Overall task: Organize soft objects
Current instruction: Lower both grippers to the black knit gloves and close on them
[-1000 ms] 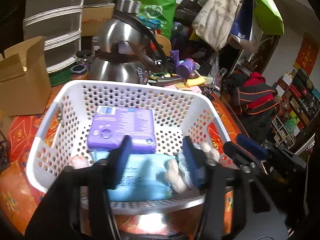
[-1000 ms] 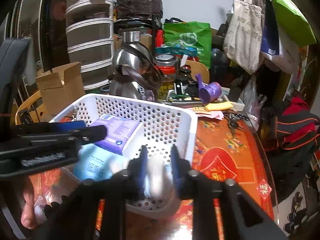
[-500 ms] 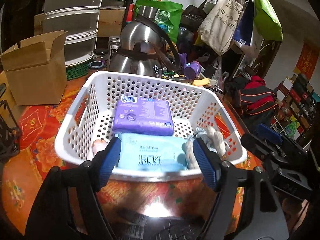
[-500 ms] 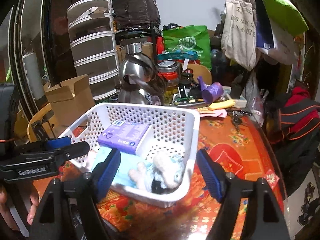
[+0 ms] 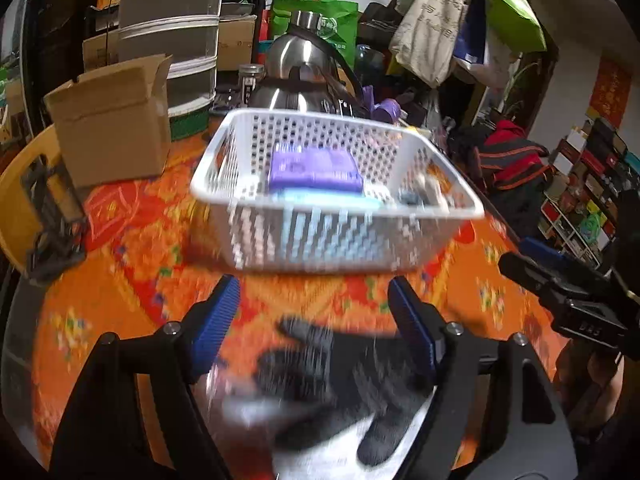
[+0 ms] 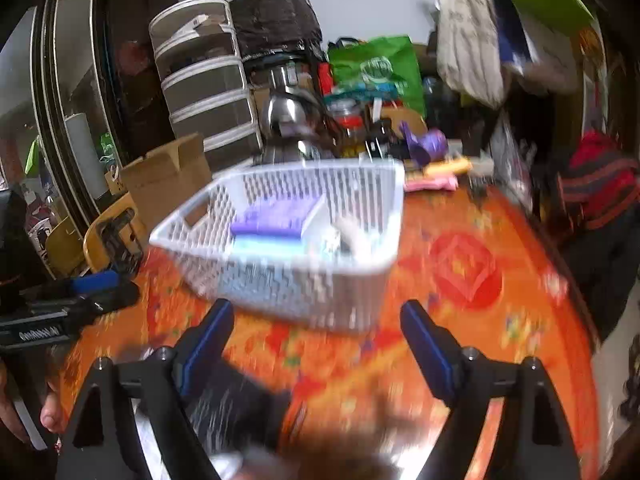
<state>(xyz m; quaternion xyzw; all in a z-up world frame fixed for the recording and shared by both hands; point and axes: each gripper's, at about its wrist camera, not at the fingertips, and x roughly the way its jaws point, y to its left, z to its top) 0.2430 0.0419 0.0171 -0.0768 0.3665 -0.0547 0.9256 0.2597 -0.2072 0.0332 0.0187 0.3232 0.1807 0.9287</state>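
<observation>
A white perforated basket stands on the orange patterned table. It holds a purple pack, a light blue tissue pack and a small plush toy. A black glove lies on the table in front of the basket. My left gripper is open and empty, just above the glove. My right gripper is open and empty, short of the basket; it also shows in the left wrist view.
A cardboard box stands left of the basket. A steel kettle, stacked drawers, a green bag and clutter fill the back. A yellow chair is at the left. Hanging bags are at the upper right.
Both grippers have pulled back and down from the basket, which now sits farther away. The black glove has come into view under the left gripper. The plush toy stays in the basket.
</observation>
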